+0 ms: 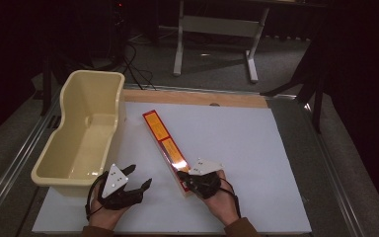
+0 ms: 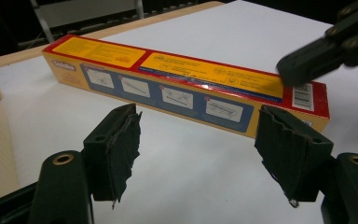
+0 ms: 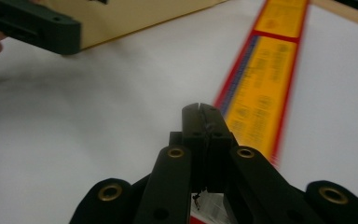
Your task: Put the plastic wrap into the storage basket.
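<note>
This looks like a lab or recording workspace rather than a home. A white board [image 1: 237, 133] lies as the work surface on a wooden bench with metal rails [image 1: 10, 168] along its side edges. Beyond the far edge, black cables [image 1: 133, 64] trail over a grey floor beside the white legs of an adjustable desk [image 1: 217, 39], and the surroundings are dark.

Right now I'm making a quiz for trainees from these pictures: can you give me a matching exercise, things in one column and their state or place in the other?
Things:
1. left gripper
2. right gripper
3. long box
4. cream tub

States or places:
A. lies flat on the white board
B. jaws apart, nothing between them
C. stands at the board's left edge
D. jaws pressed together, over the box's near end

Pairs: 1-B, 2-D, 3-A, 4-C
</note>
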`<state>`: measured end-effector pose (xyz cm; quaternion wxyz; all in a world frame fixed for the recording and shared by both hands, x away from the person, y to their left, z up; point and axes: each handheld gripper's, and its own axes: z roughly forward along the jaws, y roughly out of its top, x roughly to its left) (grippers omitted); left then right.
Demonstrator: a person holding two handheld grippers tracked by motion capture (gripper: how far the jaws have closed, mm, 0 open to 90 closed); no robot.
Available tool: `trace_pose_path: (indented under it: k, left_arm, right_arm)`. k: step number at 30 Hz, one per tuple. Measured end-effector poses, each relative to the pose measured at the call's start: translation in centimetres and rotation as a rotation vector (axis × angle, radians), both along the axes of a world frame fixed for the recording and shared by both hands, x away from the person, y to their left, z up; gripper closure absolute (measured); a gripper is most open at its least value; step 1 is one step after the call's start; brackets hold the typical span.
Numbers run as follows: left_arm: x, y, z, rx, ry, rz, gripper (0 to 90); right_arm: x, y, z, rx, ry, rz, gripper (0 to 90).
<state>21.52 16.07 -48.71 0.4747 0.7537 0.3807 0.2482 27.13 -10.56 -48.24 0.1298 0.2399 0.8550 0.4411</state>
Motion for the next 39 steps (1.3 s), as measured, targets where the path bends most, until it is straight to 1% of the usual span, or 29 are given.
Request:
trace_pose_path:
  k: [3,5,7,8,9,11,12,13,14,15,19,22,23,26,28,29,30,31,33,36,39]
  left_arm:
    - [0.0,-0.1,0.0,0.006,0.002,-0.004,30.2]
    - [0.0,-0.3,-0.1,0.011,0.002,-0.005,30.2]
    - [-0.1,-0.3,0.0,0.011,-0.004,-0.009,30.1]
    - [-0.1,-0.3,0.0,0.01,-0.006,-0.011,30.1]
    - [-0.1,-0.3,0.0,0.01,-0.005,-0.012,30.0]
    - [-0.1,-0.4,0.0,0.011,-0.002,-0.012,30.0]
    - [-0.1,-0.4,0.0,0.011,-0.002,-0.012,30.0]
    - [-0.1,-0.4,0.0,0.011,-0.002,-0.012,30.0]
    - [-0.1,-0.4,0.0,0.012,-0.001,-0.013,30.0]
    - [-0.1,-0.4,0.0,0.013,0.001,-0.013,30.0]
    - [-0.1,-0.4,-0.1,0.011,0.001,-0.013,30.0]
    - [-0.1,-0.4,-0.1,0.012,0.001,-0.01,30.0]
    - [-0.1,-0.4,-0.1,0.013,0.001,-0.011,30.0]
    - [-0.1,-0.4,-0.1,0.012,0.001,-0.009,30.0]
    - [-0.1,-0.4,-0.1,0.01,0.001,-0.009,30.0]
    - [-0.1,-0.4,-0.1,0.011,0.001,-0.01,29.9]
    - [-0.1,-0.4,-0.1,0.011,0.002,-0.011,29.9]
    - [-0.1,-0.4,-0.1,0.011,0.002,-0.011,29.9]
    - [-0.1,-0.4,-0.1,0.01,0.003,-0.01,29.9]
    - [-0.1,-0.4,-0.1,0.01,0.001,-0.011,29.8]
    - [-0.1,-0.3,0.0,0.007,0.0,-0.01,29.8]
  right_arm:
    - [0.0,1.2,-0.4,-0.025,0.01,0.018,89.7]
    - [0.1,1.8,-0.9,-0.032,0.031,0.024,89.6]
    - [0.1,2.3,-1.3,-0.051,0.041,0.033,89.7]
    - [0.1,2.5,-1.5,-0.069,0.037,0.038,89.7]
    - [0.0,2.7,-1.7,-0.099,0.035,0.037,89.7]
    - [0.1,2.7,-2.0,-0.144,0.036,0.012,89.7]
    - [0.1,2.7,-2.0,-0.144,0.036,0.012,89.7]
    - [0.3,2.6,-2.0,-0.134,0.047,0.014,89.7]
    - [0.4,2.4,-2.0,-0.15,0.05,-0.003,89.8]
    - [0.5,2.3,-2.0,-0.165,0.04,-0.007,89.8]
    - [0.9,1.1,-1.8,-0.188,0.042,-0.04,89.8]
    - [1.5,-0.1,-1.7,-0.183,0.066,-0.065,89.8]
    - [1.6,-0.3,-1.6,-0.184,0.066,-0.072,89.8]
    - [2.0,-0.8,-1.5,-0.197,0.072,-0.077,89.8]
    - [2.1,-0.9,-1.4,-0.193,0.091,-0.059,89.5]
    - [2.2,-1.0,-1.3,-0.168,0.109,-0.034,87.1]
    - [2.2,-1.0,-1.2,-0.14,0.116,-0.007,83.9]
    - [2.2,-1.0,-0.9,-0.125,0.116,0.001,81.3]
    - [2.4,-0.7,-0.4,-0.11,0.11,0.012,77.3]
    - [2.9,-0.1,0.2,-0.091,0.09,0.012,66.7]
    - [3.7,0.5,0.7,-0.092,0.059,-0.015,54.1]
